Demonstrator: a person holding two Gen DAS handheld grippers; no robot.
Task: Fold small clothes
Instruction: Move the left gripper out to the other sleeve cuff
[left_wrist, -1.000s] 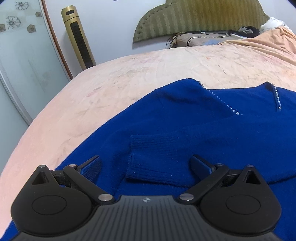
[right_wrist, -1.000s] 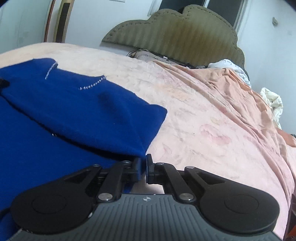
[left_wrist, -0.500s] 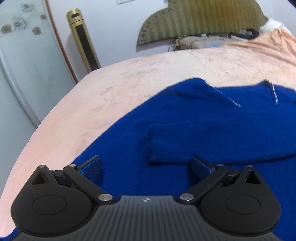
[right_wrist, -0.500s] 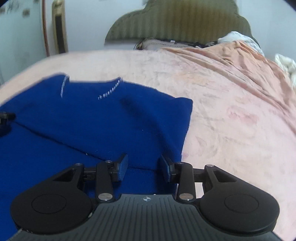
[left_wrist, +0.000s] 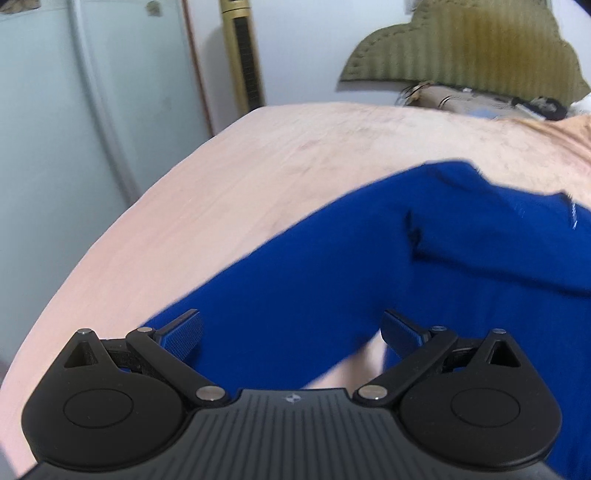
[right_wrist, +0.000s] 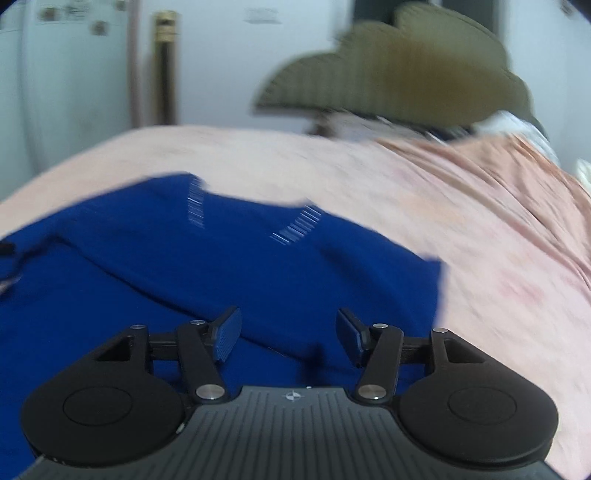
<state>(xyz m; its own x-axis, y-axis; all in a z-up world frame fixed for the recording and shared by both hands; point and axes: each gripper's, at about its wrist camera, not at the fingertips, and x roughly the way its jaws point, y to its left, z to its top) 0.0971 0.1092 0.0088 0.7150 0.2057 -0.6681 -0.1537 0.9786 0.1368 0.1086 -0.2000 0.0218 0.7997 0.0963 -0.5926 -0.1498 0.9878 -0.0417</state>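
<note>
A blue knitted sweater (left_wrist: 369, 266) (right_wrist: 221, 266) lies flat on the peach bedspread (left_wrist: 258, 166) (right_wrist: 480, 229), sleeves folded in over its body and pale beading along the neckline (right_wrist: 295, 229). My left gripper (left_wrist: 291, 332) is open above the sweater's left lower edge, nothing pinched between its blue pads. My right gripper (right_wrist: 288, 332) hovers over the sweater's right side near the folded edge; its jaws are opening and hold nothing. Both views are blurred by motion.
An olive padded headboard (left_wrist: 472, 48) (right_wrist: 399, 74) stands at the far end with pillows and bedding below it. A gold tower fan (left_wrist: 243, 55) and a frosted glass wardrobe door (left_wrist: 74, 129) stand left of the bed. Rumpled peach bedding (right_wrist: 517, 177) fills the right side.
My right gripper let go of the sweater's folded edge and opened, swinging left over the garment. My left gripper drew back to the left, staying open, so more bedspread shows.
</note>
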